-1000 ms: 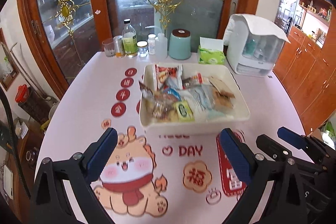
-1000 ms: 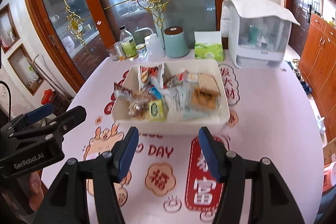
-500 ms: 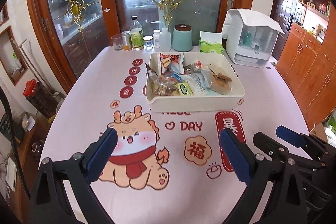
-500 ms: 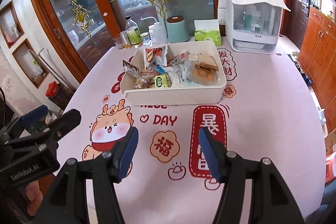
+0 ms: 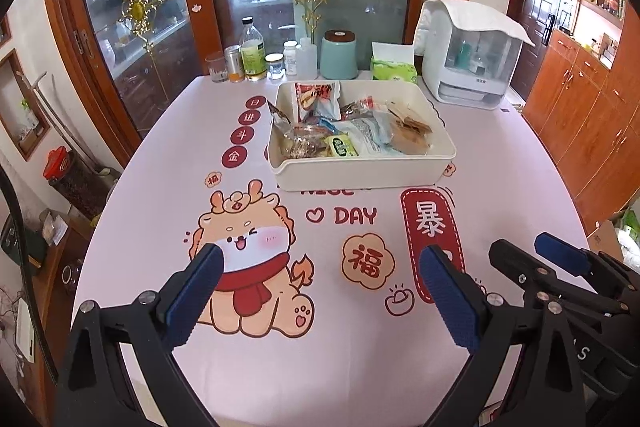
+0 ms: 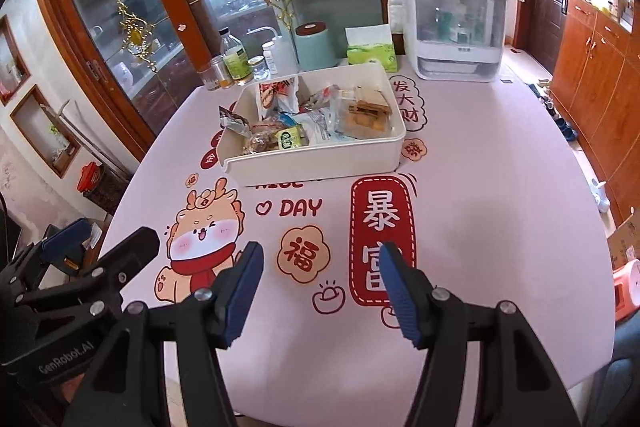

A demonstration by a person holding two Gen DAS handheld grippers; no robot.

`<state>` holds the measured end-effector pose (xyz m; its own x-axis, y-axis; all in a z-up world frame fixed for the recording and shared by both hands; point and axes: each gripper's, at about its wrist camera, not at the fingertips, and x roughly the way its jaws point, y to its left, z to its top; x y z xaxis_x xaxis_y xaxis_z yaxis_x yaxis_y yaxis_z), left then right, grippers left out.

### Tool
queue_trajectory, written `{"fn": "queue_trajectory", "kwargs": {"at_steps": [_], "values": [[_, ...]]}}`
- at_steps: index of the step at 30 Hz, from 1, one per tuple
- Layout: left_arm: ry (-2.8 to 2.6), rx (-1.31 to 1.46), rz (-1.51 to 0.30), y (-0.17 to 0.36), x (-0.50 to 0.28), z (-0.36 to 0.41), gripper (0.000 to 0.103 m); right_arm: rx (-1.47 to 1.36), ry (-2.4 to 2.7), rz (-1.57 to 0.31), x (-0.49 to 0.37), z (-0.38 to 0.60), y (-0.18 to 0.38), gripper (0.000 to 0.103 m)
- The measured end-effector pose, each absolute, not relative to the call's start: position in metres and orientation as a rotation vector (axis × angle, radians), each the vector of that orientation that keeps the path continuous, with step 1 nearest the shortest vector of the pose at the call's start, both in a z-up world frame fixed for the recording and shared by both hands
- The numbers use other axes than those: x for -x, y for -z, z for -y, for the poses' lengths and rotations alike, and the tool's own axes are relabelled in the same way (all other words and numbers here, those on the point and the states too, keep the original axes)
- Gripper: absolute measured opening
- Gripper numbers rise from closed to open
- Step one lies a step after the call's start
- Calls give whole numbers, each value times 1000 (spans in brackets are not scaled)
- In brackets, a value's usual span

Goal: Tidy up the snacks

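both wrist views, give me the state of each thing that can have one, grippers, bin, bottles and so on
left gripper: jaws open, nothing between them
right gripper: jaws open, nothing between them
white bin: upright on the table, snack packets piled inside
green-label bottle: upright, cap on
teal canister: upright, brown lid on
tissue box: tissue sticking out the top
white countertop cabinet: cloth draped on top

Daylight came through the far glass door (image 5: pixel 312 7), glaring white at its top. The table (image 5: pixel 500 163) was evenly lit, shadows soft. Edges bowed and darkened; focus stayed sharp.
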<state>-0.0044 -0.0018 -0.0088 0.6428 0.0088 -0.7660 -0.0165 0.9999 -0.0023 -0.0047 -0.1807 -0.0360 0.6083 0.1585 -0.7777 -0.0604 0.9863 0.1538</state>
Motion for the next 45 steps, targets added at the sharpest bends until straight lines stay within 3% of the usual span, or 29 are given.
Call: {"fn": "queue_trajectory", "kwargs": {"at_steps": [45], "values": [[-52,31,-899,18,9,-2,98,-125,-146,-881,13,181,34,61]]}}
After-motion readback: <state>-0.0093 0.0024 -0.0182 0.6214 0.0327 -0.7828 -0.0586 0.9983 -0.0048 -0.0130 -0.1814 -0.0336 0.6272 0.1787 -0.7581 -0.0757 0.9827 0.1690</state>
